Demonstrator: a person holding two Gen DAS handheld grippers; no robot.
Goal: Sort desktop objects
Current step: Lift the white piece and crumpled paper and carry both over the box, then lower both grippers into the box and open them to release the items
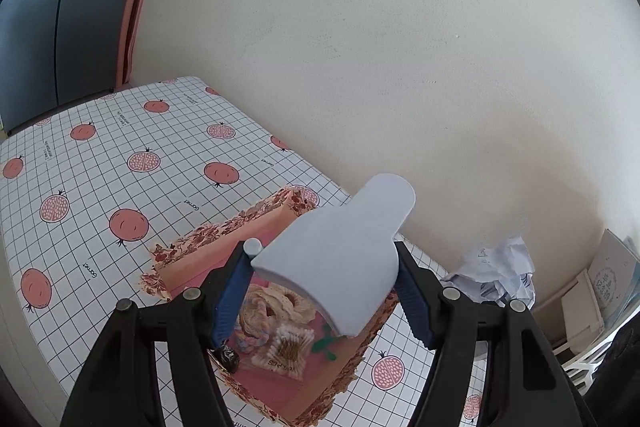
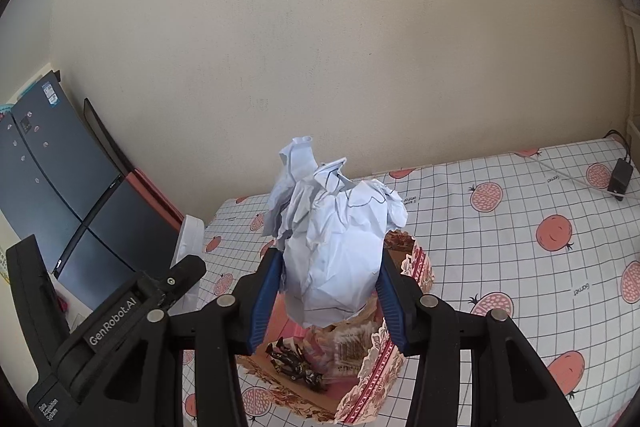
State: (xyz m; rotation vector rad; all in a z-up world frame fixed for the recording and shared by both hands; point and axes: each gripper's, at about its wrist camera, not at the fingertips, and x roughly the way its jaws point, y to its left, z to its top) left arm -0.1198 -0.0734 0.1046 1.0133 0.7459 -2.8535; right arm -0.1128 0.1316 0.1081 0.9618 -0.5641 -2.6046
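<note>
Left tool (image 1: 324, 291) clamping foam pad (image 1: 340, 259), right tool (image 2: 326, 291) clamping crumpled paper (image 2: 336, 251), both above box rim (image 1: 224, 231).

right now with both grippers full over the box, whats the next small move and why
Probably lower the left gripper and release the blue foam piece into the floral box: it hangs directly over the box, while the right gripper holds crumpled paper.

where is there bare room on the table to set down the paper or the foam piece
Free: the checked tablecloth left of the floral box, out to the dark cabinet; also the cloth right of the box toward the black adapter. Crowded: inside the box, with cotton swabs, candies and scrunchies.
</note>
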